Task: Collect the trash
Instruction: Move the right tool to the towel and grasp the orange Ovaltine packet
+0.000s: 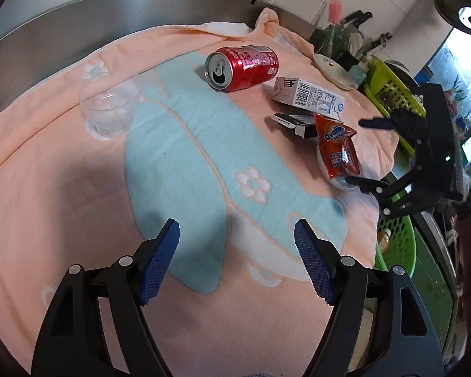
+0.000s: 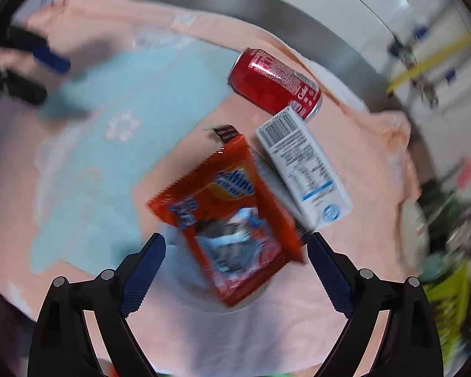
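I am at the start of clearing this towel: nothing is picked up yet, and all the trash lies loose on it. My right gripper hangs above the orange snack packet, which seems the first piece to go. The packet rests on something pale and rounded that I cannot make out, with a white carton just beside it and a red can on its side beyond that. A small dark box lies touching the packet and the carton.

The next move, as I judge it, is to bring the right jaws down around the packet and close on it without catching the carton's corner. The packet is thin and crinkly, so it may slide or fold.

My right jaws stand wide apart, one on each side of the packet and clear of it, holding nothing. My left gripper is also wide open and empty, over bare towel, well apart from the trash. An empty clear cup stands upright further off to its left.
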`<action>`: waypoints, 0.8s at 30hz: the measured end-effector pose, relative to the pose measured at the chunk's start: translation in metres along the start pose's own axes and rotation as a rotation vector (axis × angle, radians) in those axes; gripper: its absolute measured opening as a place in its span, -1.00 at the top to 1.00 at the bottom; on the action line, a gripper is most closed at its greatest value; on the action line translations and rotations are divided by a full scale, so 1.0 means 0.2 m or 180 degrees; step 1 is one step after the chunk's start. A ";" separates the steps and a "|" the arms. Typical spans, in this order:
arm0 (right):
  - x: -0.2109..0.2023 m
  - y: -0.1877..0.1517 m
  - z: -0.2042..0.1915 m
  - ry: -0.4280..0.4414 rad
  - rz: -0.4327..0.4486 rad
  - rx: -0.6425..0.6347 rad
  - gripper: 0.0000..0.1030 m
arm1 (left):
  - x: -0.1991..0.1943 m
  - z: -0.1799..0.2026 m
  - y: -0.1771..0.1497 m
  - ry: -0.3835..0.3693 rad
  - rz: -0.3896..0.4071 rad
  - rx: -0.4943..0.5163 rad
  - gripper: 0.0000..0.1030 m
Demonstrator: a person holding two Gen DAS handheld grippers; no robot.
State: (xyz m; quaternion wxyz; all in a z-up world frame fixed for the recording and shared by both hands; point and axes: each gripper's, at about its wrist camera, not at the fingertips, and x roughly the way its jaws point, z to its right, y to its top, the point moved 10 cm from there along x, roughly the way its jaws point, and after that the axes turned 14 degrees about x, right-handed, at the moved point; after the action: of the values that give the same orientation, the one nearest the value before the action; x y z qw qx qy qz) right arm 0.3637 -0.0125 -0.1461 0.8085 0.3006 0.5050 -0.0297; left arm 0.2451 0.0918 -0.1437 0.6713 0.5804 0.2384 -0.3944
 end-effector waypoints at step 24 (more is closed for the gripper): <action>-0.05 0.03 0.11 0.0164 0.0056 0.0616 0.06 | 0.05 0.17 0.08 -0.0149 0.0019 0.0222 -0.46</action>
State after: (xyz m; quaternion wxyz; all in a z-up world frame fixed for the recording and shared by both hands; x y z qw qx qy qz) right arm 0.3778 -0.0214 -0.1288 0.7627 0.3824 0.5177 -0.0635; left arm 0.2592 0.0573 -0.1362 0.6573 0.5948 0.2070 -0.4139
